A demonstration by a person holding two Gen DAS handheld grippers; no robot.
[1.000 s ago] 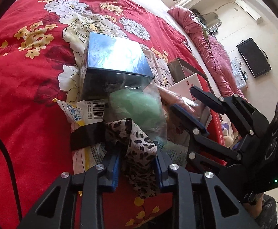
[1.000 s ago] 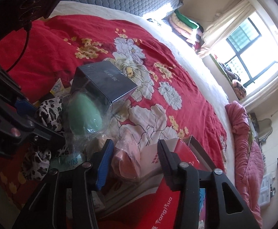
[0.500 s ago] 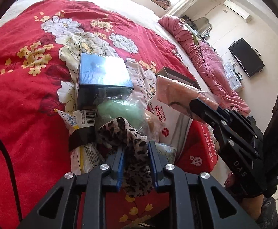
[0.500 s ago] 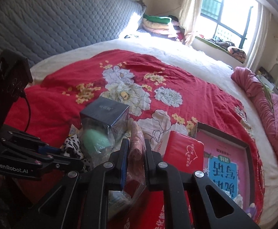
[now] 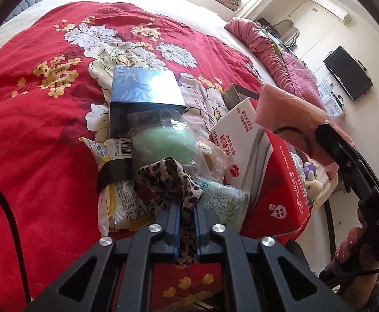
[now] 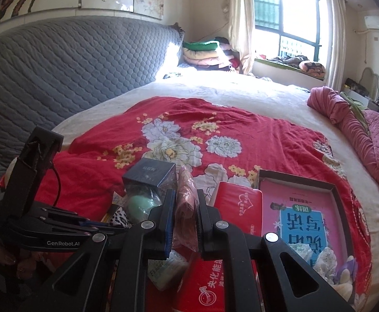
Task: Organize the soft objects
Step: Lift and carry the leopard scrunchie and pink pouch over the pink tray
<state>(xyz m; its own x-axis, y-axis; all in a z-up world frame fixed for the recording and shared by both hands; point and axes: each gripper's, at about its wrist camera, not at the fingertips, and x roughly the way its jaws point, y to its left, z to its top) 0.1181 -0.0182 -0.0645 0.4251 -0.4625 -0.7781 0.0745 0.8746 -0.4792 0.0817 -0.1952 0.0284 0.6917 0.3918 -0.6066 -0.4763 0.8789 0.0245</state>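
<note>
Far left on the red floral bedspread (image 5: pixel 33 135): yellow-white snack packet (image 5: pixel 116 202) with a black band, lying flat. Just behind it, dark blue box (image 5: pixel 145 91) standing on the bed. Against the box front, green sponge in a clear bag (image 5: pixel 163 143). Below that, left claw (image 5: pixel 186 223) clenched on the leopard-print cloth (image 5: pixel 168 179); cloth bunched above the fingertips, tail hanging down between the pads. Beside the claw to the right, mint tissue pack (image 5: pixel 225 202), partly under the cloth. Right of it, red and white carton (image 5: pixel 277 189), tilted, propped against the pile. Further right, right claw (image 6: pixel 185 208) clenched on the pink item in a plastic bag (image 5: pixel 288 114), lifted above the carton, clear of the bed. From the right wrist view: pink bag pinched upright between the pads, blue box (image 6: pixel 150 174) and green sponge just left of it, red pack (image 6: pixel 238 202) just right. Far right, open shallow box with a pink book (image 6: pixel 301 208) inside, small plush toy (image 6: pixel 345 273) at its near corner. Pink quilt (image 6: pixel 358 135) bunched along the bed's far right edge.
</note>
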